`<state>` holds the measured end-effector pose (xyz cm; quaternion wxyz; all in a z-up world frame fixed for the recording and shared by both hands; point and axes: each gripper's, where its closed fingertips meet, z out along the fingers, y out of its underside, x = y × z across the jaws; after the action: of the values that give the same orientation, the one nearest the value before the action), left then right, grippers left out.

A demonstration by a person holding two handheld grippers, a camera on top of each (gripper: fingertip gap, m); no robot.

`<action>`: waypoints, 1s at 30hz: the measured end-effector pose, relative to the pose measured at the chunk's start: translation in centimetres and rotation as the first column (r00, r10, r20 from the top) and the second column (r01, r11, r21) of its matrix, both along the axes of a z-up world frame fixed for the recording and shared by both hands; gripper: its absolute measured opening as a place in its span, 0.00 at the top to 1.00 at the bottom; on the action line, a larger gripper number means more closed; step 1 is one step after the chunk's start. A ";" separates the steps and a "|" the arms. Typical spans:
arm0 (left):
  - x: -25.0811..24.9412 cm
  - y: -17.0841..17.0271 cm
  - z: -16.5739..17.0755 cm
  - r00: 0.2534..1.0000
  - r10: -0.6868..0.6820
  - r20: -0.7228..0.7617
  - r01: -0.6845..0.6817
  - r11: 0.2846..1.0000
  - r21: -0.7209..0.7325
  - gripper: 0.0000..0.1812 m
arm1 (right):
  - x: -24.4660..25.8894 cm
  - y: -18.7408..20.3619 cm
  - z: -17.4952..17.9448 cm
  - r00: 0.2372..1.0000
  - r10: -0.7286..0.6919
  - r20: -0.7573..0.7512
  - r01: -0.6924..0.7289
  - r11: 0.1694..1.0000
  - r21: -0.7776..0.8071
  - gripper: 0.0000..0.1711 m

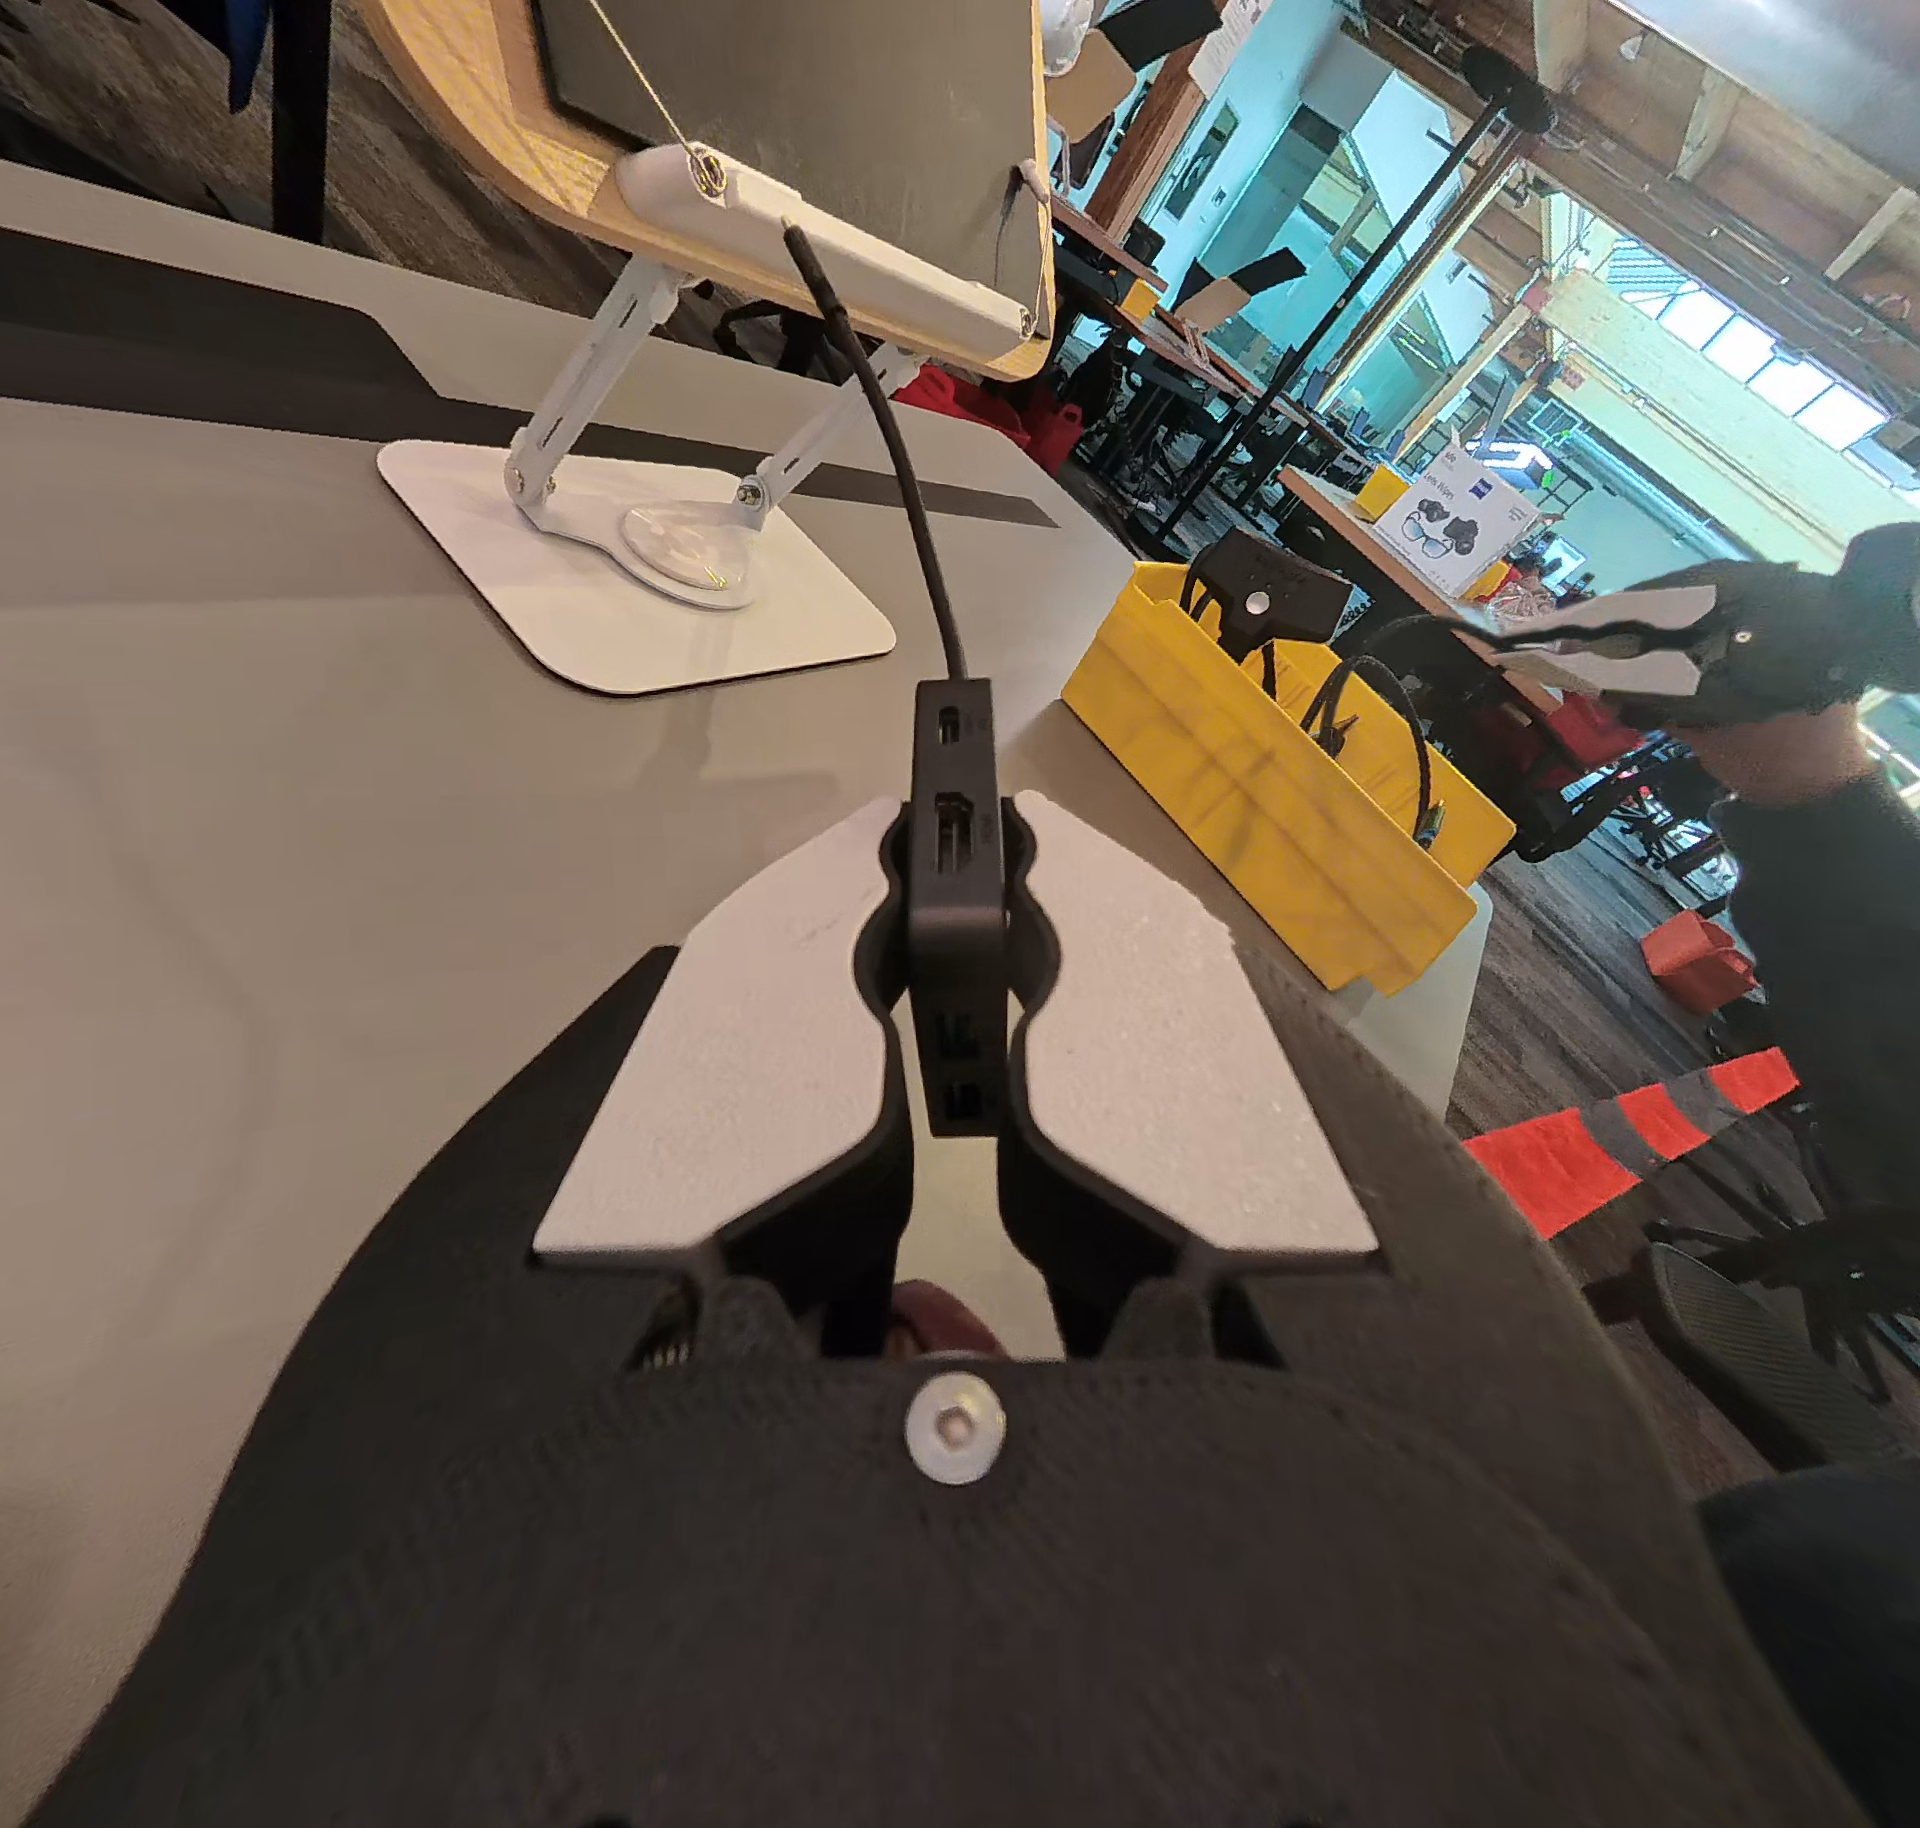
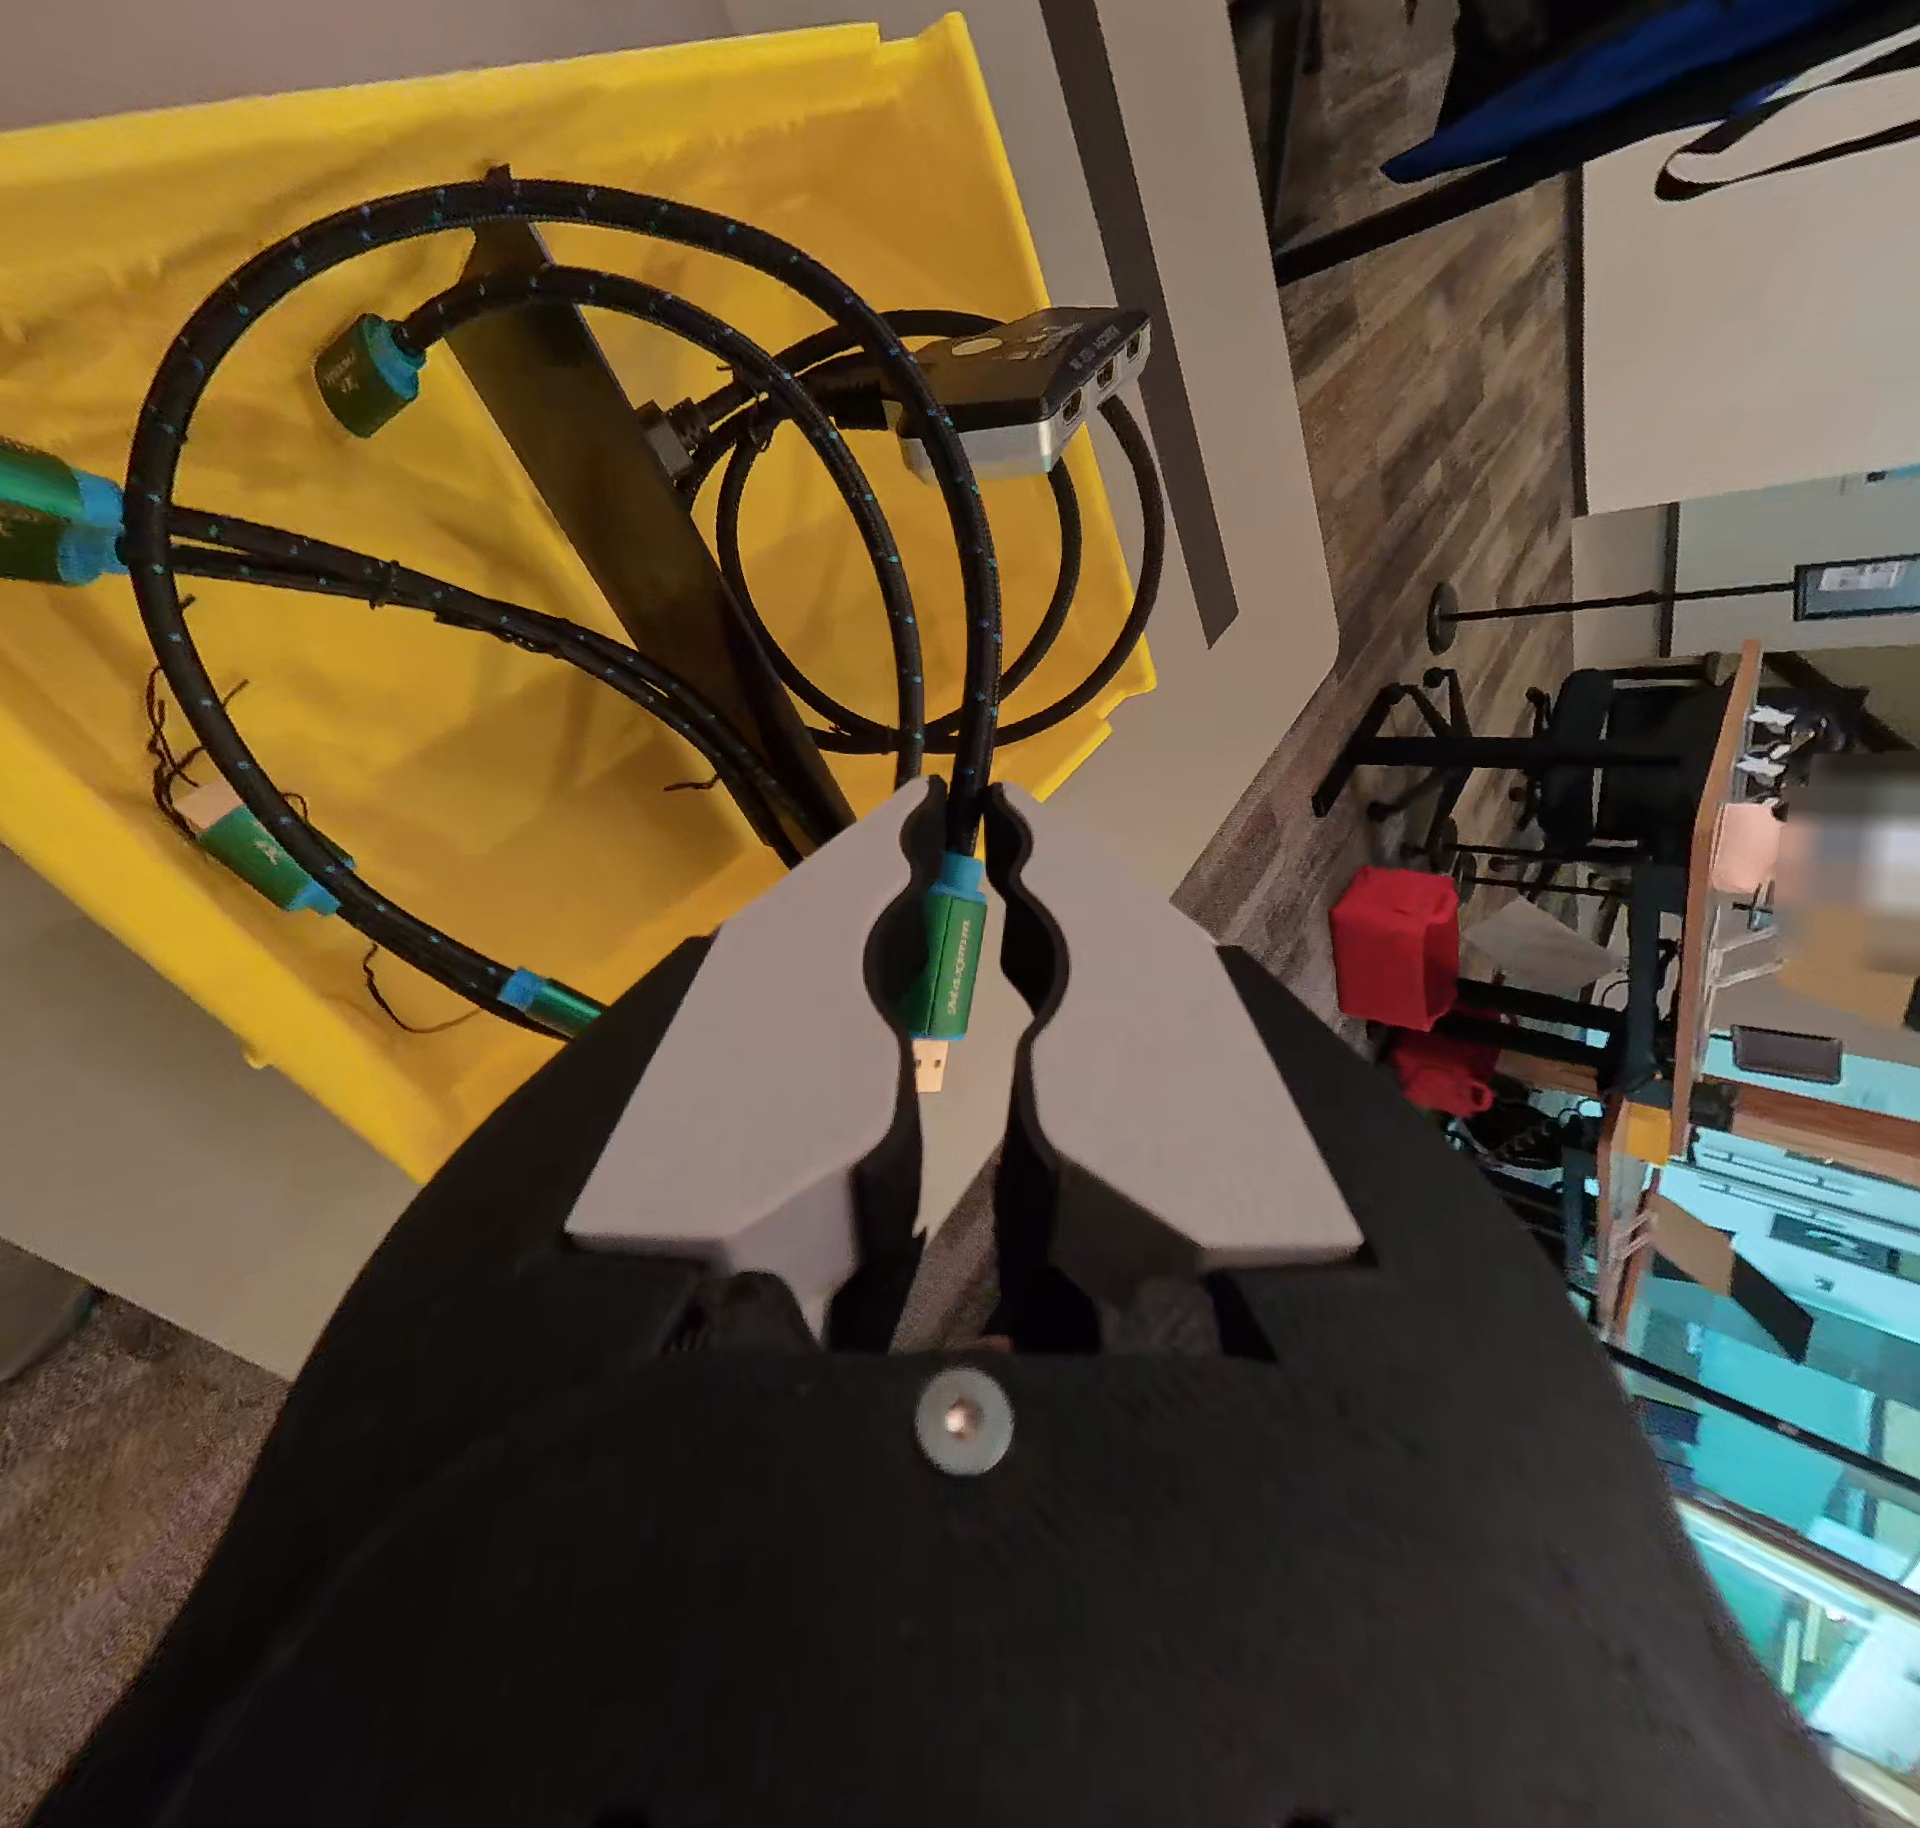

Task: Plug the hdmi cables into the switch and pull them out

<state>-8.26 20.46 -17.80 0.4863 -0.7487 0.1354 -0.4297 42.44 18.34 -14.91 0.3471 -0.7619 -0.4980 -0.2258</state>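
Our left tool point(image 1: 954, 931) pinches a slim black switch point(image 1: 956, 905) on edge above the grey desk point(image 1: 260, 791), its cord rising toward the white stand point(image 1: 634, 552). Our right tool point(image 2: 961, 947) clamps a green HDMI plug point(image 2: 943, 963), its braided cable point(image 2: 520, 220) looping over the yellow bin point(image 2: 727, 116).

Yellow bin point(image 1: 1262, 791) on grey table point(image 1: 260, 843), white stand point(image 1: 634, 573) (wood-edged panel point(image 1: 457, 64) above)

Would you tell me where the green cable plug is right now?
In the right wrist view, the green cable plug sits clamped in the right gripper, just off the yellow bin.
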 end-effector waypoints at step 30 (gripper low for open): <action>2.1 -1.2 0.8 0.999 -0.046 -0.004 0.046 0.998 0.036 0.93 | -5.5 -5.1 0.4 0.864 -0.096 -0.494 0.026 0.989 -0.146 0.75</action>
<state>-6.13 19.27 -16.98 0.4896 -0.7371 0.1611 -0.4371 36.95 13.26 -14.50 0.4047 -0.8313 -0.3809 0.0019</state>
